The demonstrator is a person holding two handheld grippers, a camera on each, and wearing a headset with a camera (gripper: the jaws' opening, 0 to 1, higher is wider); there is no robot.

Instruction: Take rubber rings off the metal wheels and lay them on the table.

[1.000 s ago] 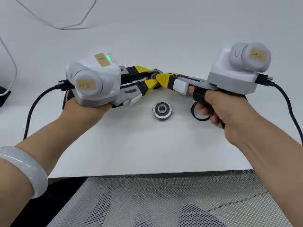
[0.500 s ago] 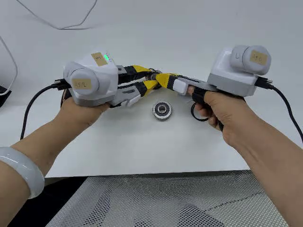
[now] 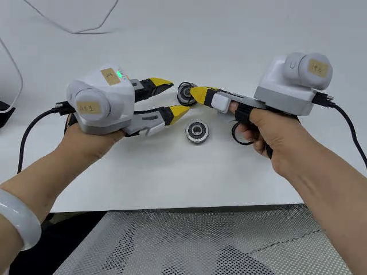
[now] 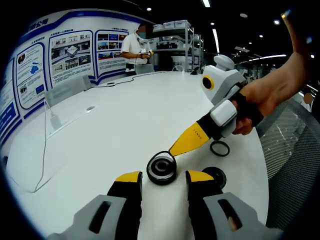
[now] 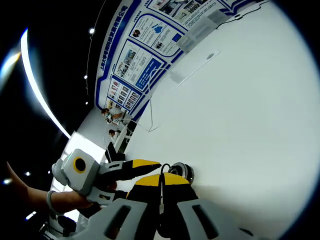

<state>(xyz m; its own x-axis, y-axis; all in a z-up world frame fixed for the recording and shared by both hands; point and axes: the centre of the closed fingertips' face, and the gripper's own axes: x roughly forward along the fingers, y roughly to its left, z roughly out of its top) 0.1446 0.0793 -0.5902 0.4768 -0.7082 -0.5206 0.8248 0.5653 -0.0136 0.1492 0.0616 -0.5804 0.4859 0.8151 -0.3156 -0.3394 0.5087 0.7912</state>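
A metal wheel [image 3: 184, 90] sits between the two grippers, its black rubber ring [image 4: 163, 155] pulled partly off its upper edge. My right gripper [image 3: 195, 94] is shut on that ring; the thin black band runs between its closed yellow tips [image 5: 161, 181], with the wheel [image 5: 180, 171] just beyond. My left gripper [image 3: 176, 97] stands open, its jaws apart on either side of the wheel [image 4: 160, 170] without touching it. Nearer me, a second wheel [image 3: 196, 132] lies flat on the white table. I cannot tell whether the first wheel rests on the table or hangs.
One loose rubber ring [image 3: 239, 138] lies on the table [image 3: 172, 172] under my right hand, also seen as a ring [image 4: 220, 148]. A thin cable [image 3: 69, 28] curves across the far table. A perforated grey surface [image 3: 218, 240] runs below the near edge.
My left gripper has opened and drawn back to the left, letting go of the wheel it held. The right gripper stays shut on the ring in about the same place.
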